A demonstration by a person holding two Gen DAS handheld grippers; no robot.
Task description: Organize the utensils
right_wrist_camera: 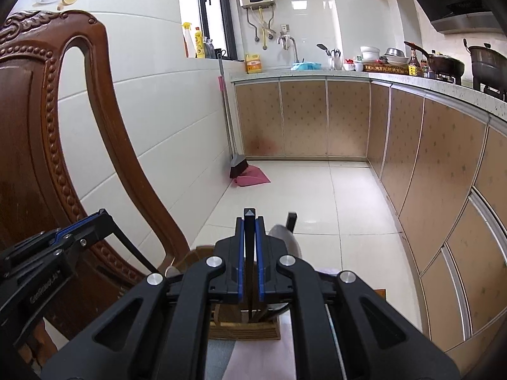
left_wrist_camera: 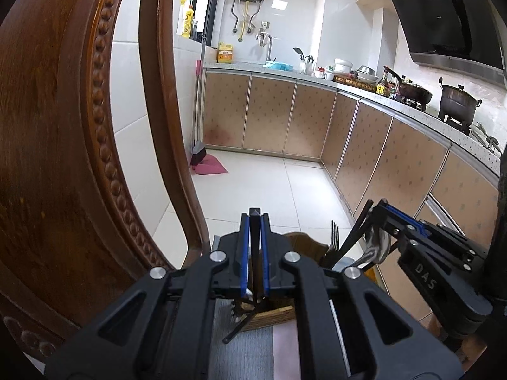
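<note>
While each claw is clamped on a dark utensil handle above the wooden holder (left_wrist_camera: 272, 315), left claw (left_wrist_camera: 255, 218) at its 9 o'clock side and right claw (right_wrist_camera: 250, 218) at 3, a tilted handle could snag the forks (left_wrist_camera: 334, 237) or tip the holder.

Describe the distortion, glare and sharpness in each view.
Left wrist view: strong fisheye bending of the chair back and cabinets, dark corners, washed-out floor. Right wrist view: same curving, glare on the floor tiles, a spoon soft beside the right gripper.
</note>
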